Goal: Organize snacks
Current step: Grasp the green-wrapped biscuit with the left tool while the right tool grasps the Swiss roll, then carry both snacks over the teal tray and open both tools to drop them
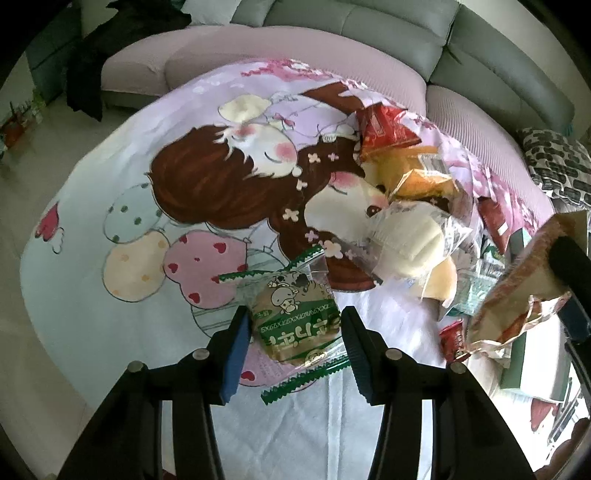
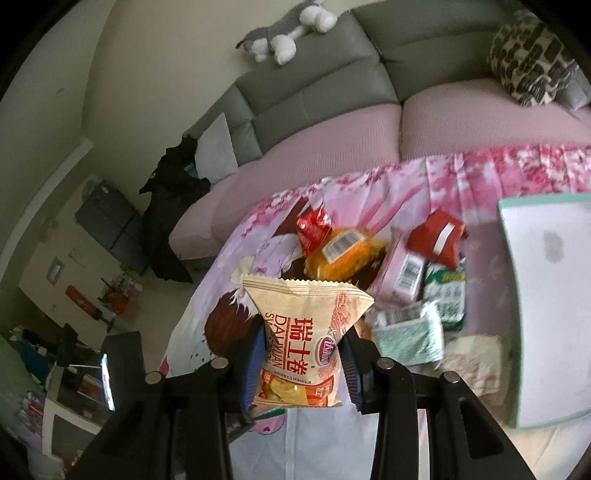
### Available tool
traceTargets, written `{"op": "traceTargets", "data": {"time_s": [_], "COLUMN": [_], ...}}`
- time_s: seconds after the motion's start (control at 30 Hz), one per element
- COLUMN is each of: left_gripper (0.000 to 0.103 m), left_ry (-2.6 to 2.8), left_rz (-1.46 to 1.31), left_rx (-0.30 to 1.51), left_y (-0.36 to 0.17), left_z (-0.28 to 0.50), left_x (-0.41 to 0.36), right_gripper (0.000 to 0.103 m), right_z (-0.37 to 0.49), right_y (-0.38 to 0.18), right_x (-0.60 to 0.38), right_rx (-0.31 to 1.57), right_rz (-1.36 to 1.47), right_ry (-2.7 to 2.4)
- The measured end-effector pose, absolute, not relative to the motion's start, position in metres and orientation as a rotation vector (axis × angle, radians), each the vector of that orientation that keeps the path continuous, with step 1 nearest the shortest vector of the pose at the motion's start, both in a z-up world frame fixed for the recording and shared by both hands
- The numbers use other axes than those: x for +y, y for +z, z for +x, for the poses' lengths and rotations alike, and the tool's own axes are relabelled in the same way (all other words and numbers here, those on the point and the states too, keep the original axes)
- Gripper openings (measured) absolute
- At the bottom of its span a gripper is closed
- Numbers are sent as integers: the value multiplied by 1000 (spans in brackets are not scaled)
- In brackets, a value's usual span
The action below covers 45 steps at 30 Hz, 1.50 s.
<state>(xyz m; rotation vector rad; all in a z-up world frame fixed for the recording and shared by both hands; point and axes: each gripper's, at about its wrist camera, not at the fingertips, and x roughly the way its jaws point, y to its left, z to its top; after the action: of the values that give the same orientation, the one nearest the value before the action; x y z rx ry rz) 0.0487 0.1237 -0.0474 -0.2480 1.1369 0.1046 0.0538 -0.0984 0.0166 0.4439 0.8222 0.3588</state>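
From my left wrist I look steeply down on a cartoon-printed cloth (image 1: pixel 155 206) spread over the tabletop. My left tool (image 1: pixel 293 325) stands part open around a green-trimmed pastry packet (image 1: pixel 291 317) that lies flat on the cloth, its long axis running from the tool toward the sofa (image 1: pixel 369 40), its print upside down to me. The left pad seems to touch the wrapper; the right pad stands just clear, though I cannot be sure at this angle.

Only this view shows the clear-wrapped white buns (image 1: pixel 410 240) just beyond the packet and the orange bread (image 1: pixel 417 173) and red packet (image 1: pixel 384 125) farther back. At its right edge my right tool's load shows from the side, lifted off the cloth.

From my right wrist that load reads clearly: my right tool (image 2: pixel 303 354) is clamped on a beige Swiss-roll packet (image 2: pixel 303 332), pinched at its waist, upright, crimped top edge pointing away toward the sofa. It hides the cloth straight ahead. Only here do I see the pink barcoded pack (image 2: pixel 404 269), the green packs (image 2: pixel 445 295), the mint-rimmed white box (image 2: pixel 546 302) at the right, and a plush dog (image 2: pixel 288 33) on the sofa back. The heap is blurred.
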Motion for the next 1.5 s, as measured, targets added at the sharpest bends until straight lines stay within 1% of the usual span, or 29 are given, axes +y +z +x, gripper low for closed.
{"op": "traceTargets", "data": {"time_s": [0.17,0.33,0.53,0.77,0.9,1.23,1.5], "left_gripper": [51,51,51,51,51,51,52], "left_ry": [96,56,-44,-188,-254,-381,-417], "left_rz": [-227,-186,-101,-13,44,182,195], "left_rx": [1083,1039,1000,972,963,1005,1032], "left_y": [-19,6,32,45,42,3,-23], "left_z": [47,60,79,105,116,136,146], "left_x": [118,96,42,-41,-88,-186,-219], "right_gripper": [41,41,41,41,41,41,42], "right_z": [58,64,72,72,74,73,75], "right_y": [25,30,25,17,6,-18,-21], "right_x": [-125,-168,-232,-298,-330,-385,-388], "right_rx": [805,796,813,835,859,897,911], "right_rz": [460,482,506,499,485,456,419], "right_ry": [303,203,-15,-272,-375,-518,-507]}}
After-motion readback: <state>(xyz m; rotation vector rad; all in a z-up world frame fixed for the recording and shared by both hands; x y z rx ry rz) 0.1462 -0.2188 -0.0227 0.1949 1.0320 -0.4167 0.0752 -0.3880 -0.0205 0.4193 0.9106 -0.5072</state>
